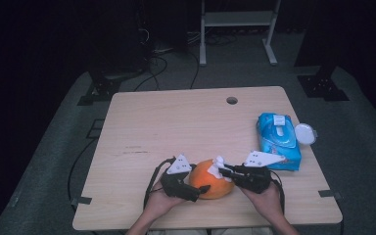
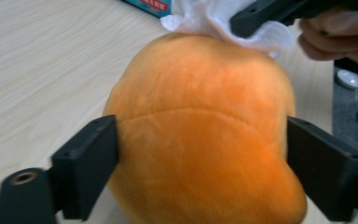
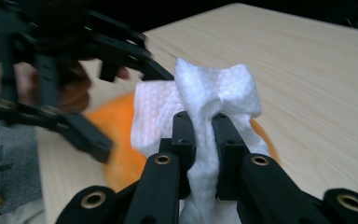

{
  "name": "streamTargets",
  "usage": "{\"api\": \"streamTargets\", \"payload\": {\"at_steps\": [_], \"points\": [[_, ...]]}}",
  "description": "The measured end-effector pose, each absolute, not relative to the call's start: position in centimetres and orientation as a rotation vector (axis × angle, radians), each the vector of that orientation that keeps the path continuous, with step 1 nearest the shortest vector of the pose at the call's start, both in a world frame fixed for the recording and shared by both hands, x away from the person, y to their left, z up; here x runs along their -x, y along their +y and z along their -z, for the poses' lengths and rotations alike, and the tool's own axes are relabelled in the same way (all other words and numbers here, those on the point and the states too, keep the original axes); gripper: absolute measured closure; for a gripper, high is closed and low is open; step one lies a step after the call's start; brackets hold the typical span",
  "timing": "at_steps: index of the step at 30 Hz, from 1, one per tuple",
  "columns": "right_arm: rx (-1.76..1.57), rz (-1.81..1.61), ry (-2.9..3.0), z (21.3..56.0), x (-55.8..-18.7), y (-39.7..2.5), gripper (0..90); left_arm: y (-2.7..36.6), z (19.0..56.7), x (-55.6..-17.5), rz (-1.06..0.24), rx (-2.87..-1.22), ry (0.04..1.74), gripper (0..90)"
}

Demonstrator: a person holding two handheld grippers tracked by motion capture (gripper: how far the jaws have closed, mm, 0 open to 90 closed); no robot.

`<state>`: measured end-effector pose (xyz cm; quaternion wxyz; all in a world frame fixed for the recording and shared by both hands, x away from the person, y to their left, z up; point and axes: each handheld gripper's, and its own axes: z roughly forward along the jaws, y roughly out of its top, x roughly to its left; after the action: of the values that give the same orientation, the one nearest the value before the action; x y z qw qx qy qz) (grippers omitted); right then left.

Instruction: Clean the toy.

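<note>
Near edge of the table (image 1: 142,122), centre: an orange plush toy (image 1: 212,179) rests between my two grippers. My left gripper (image 2: 200,163) has its jaws spread around the toy, pressing its two sides. My right gripper (image 3: 204,135) pinches a white wipe (image 3: 214,88) between closed jaws, held against the toy's top. A blue wipes pack (image 1: 278,139) lies at far right.

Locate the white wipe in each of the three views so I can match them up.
High view: white wipe sits low centre, on the top right of the orange plush.
Left gripper view: wipe at the top edge, over the plush.
Right gripper view: wipe at centre, pinched between the jaws.
Shared landmark: the orange plush.
</note>
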<state>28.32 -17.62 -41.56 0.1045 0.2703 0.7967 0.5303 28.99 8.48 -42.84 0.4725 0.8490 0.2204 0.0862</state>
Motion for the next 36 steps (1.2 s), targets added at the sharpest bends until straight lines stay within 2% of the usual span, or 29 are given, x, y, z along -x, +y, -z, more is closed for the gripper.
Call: {"api": "streamTargets", "payload": {"at_steps": [3, 5, 7, 9, 13, 14, 15, 16, 19, 23, 25, 29, 31, 33, 34, 36], "points": [[-0.715, -1.613, 2.374, 40.8, -27.9, -16.4, 80.6, 7.9, 42.6, -28.3, -0.277, -2.117, 0.451, 27.4], [-0.663, -1.571, 2.387, 40.6, -27.7, -15.6, 80.6, 7.6, 42.6, -28.0, -0.314, -2.133, 0.412, 29.6], [-0.677, -1.556, 2.382, 40.5, -28.1, -15.9, 80.7, 7.9, 42.7, -28.1, -0.295, -2.125, 0.418, 29.6], [-0.727, -1.536, 2.368, 40.8, -28.7, -16.9, 80.6, 8.1, 42.6, -28.3, -0.276, -2.107, 0.445, 26.4], [-0.812, -1.497, 2.35, 41.4, -29.1, -18.4, 80.7, 8.6, 42.7, -29.3, -0.18, -2.074, 0.571, 8.5], [-0.801, -1.489, 2.353, 41.3, -28.9, -18.4, 80.7, 8.8, 42.9, -29.6, -0.14, -2.072, 0.589, 7.6], [-0.792, -1.482, 2.358, 41.2, -28.7, -18.3, 80.7, 8.9, 43.0, -29.7, -0.12, -2.069, 0.597, 8.2], [-0.785, -1.481, 2.361, 41.1, -28.5, -18.1, 80.8, 9.0, 43.0, -29.8, -0.096, -2.062, 0.587, 12.6], [-0.716, -1.48, 2.383, 40.8, -27.5, -16.8, 81.0, 8.9, 42.7, -29.2, -0.171, -2.078, 0.525, 25.8], [-0.659, -1.478, 2.397, 40.2, -27.4, -15.7, 81.0, 9.1, 42.6, -29.2, -0.186, -2.093, 0.47, 35.6], [-0.685, -1.498, 2.392, 40.3, -27.9, -16.1, 81.0, 9.3, 42.6, -29.5, -0.161, -2.089, 0.479, 35.0], [-0.765, -1.502, 2.37, 41.1, -28.6, -17.4, 81.0, 9.4, 42.4, -29.7, -0.13, -2.063, 0.568, 17.8], [-0.794, -1.52, 2.364, 41.1, -28.7, -18.1, 81.0, 9.6, 42.6, -30.0, -0.101, -2.051, 0.597, 14.3], [-0.799, -1.534, 2.363, 41.1, -28.5, -18.1, 81.0, 9.7, 42.9, -30.3, -0.045, -2.041, 0.609, 17.3], [-0.795, -1.535, 2.367, 41.1, -28.3, -17.9, 81.0, 9.8, 42.9, -30.3, -0.046, -2.034, 0.596, 23.8], [-0.763, -1.547, 2.389, 40.9, -27.8, -17.1, 81.1, 9.7, 42.7, -30.1, -0.086, -2.047, 0.579, 31.3]]}}
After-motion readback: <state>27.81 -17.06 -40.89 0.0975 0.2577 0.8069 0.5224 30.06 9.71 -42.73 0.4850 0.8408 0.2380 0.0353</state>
